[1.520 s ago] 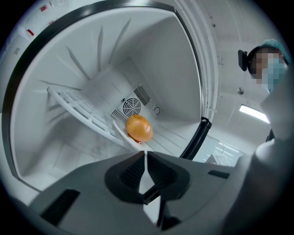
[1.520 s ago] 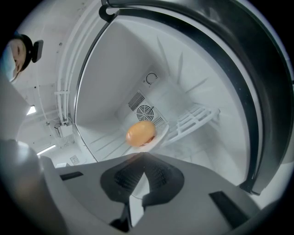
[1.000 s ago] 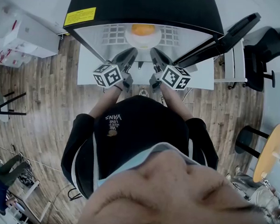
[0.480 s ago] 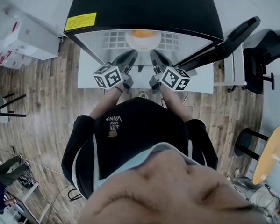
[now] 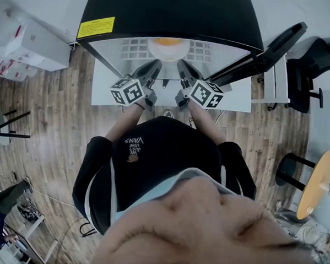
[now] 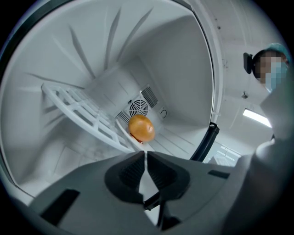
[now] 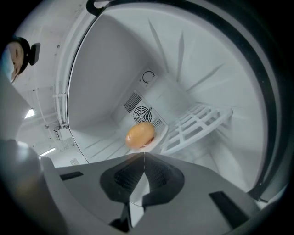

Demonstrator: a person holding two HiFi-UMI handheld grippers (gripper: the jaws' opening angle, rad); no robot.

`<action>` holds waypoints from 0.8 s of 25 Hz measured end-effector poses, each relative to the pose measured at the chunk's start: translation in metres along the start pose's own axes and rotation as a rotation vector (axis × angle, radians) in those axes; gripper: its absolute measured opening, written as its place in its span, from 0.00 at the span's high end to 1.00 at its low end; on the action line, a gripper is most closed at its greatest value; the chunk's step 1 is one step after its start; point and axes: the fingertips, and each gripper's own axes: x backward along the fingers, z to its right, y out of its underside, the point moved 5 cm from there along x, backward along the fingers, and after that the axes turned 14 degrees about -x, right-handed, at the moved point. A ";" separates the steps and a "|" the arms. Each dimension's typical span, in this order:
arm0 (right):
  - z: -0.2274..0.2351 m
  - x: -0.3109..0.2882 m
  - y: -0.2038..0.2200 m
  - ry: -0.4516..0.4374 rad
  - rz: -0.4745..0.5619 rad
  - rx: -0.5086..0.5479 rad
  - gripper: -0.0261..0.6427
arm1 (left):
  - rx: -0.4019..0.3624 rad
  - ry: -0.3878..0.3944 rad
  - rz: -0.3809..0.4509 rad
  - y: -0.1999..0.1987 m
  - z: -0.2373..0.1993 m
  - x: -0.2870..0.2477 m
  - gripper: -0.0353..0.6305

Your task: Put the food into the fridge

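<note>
An orange-brown bun [image 5: 167, 43] lies on a white plate [image 5: 158, 52] on the wire shelf inside the open fridge [image 5: 171, 13]. The left gripper view has the bun [image 6: 141, 128] straight ahead of my left gripper [image 6: 145, 153], which is shut and empty, a short way in front of it. My right gripper [image 7: 144, 154] is also shut with nothing in it, and the bun [image 7: 140, 135] sits just beyond its tips. From the head view, both grippers, left [image 5: 156, 63] and right [image 5: 179, 63], point side by side into the fridge opening.
A white wire shelf [image 6: 87, 114] crosses the fridge interior, with a round fan vent [image 7: 143, 113] on the back wall. The fridge door [image 5: 263, 48] stands open to the right. An office chair [image 5: 314, 65] and a round table [image 5: 317, 178] stand on the wooden floor.
Both grippers have drawn back slightly toward the person. The bun stays on its plate in the fridge.
</note>
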 end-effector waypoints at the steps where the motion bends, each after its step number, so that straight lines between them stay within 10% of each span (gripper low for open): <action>1: 0.001 0.000 -0.001 -0.002 0.006 -0.007 0.94 | 0.001 -0.001 0.002 0.000 0.000 0.000 0.90; 20: -0.011 0.015 0.007 0.010 0.022 0.083 0.94 | -0.102 -0.004 0.006 -0.001 0.013 0.018 0.90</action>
